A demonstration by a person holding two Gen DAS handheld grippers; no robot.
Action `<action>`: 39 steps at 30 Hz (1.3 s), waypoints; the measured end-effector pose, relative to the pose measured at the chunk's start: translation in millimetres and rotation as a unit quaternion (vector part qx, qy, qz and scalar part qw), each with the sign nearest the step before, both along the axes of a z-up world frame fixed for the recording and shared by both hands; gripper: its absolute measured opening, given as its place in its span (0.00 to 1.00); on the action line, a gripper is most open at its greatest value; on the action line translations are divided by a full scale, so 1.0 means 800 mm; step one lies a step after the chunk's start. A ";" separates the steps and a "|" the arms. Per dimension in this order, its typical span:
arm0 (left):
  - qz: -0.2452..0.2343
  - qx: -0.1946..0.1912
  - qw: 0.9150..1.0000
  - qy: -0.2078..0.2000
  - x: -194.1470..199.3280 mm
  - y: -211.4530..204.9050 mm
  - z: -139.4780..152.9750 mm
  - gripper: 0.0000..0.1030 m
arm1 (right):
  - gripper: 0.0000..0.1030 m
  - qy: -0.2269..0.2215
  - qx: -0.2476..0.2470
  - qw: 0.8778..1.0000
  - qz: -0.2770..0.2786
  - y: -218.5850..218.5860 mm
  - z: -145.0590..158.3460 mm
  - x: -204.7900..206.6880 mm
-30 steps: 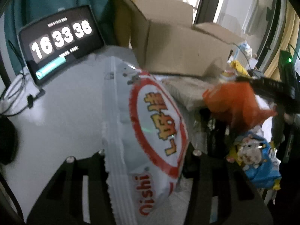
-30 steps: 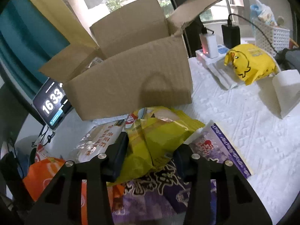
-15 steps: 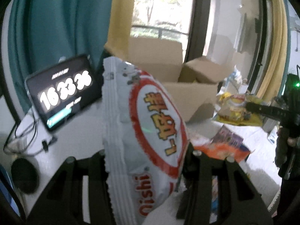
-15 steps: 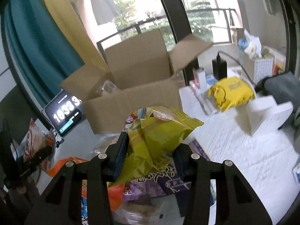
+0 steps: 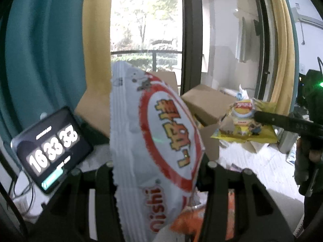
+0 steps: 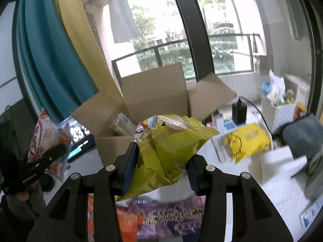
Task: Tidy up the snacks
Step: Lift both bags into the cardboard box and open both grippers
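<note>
left gripper [image 5: 159, 165]: clamped on white snack bag [image 5: 153, 153], aloft | right gripper [image 6: 161, 165]: clamped on yellow chip bag [image 6: 169, 149], aloft | cardboard box [image 6: 153, 92]: open, one packet visible inside | remaining: loose snacks [image 6: 161, 217] on surface

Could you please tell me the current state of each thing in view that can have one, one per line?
left gripper: shut on the white Oishi bag.
white Oishi bag: held up, off the table.
right gripper: shut on the yellow chip bag.
yellow chip bag: lifted, crumpled.
cardboard box: flaps open, a packet inside.
clock tablet: screen lit.
purple snack bag: lying flat on the table.
</note>
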State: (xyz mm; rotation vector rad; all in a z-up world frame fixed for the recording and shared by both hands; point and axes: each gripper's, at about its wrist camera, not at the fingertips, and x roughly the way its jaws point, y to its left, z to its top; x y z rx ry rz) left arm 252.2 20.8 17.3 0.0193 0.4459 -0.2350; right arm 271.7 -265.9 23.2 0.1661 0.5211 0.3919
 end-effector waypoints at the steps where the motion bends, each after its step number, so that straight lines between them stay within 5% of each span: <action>1: -0.002 0.002 1.000 -0.004 0.007 -0.001 0.003 0.46 | 0.46 -0.007 -0.001 1.000 0.001 0.002 0.005 0.004; 17: -0.014 0.003 0.999 -0.029 0.099 -0.020 0.004 0.46 | 0.46 -0.063 -0.023 0.998 0.015 0.040 0.040 0.073; 29: 0.001 0.004 1.000 -0.027 0.167 -0.022 -0.009 0.46 | 0.46 -0.029 -0.042 0.999 0.001 0.061 0.018 0.149; 35: -0.004 -0.008 1.000 0.009 0.201 -0.023 -0.023 0.48 | 0.47 -0.019 -0.056 0.998 0.002 0.080 0.006 0.182; 38: -0.008 -0.003 1.000 0.020 0.205 -0.025 -0.026 0.54 | 0.48 -0.016 -0.060 0.998 0.001 0.088 0.002 0.196; 39: -0.006 -0.003 1.000 0.021 0.204 -0.023 -0.026 0.63 | 0.49 -0.013 -0.061 0.998 -0.001 0.089 0.000 0.201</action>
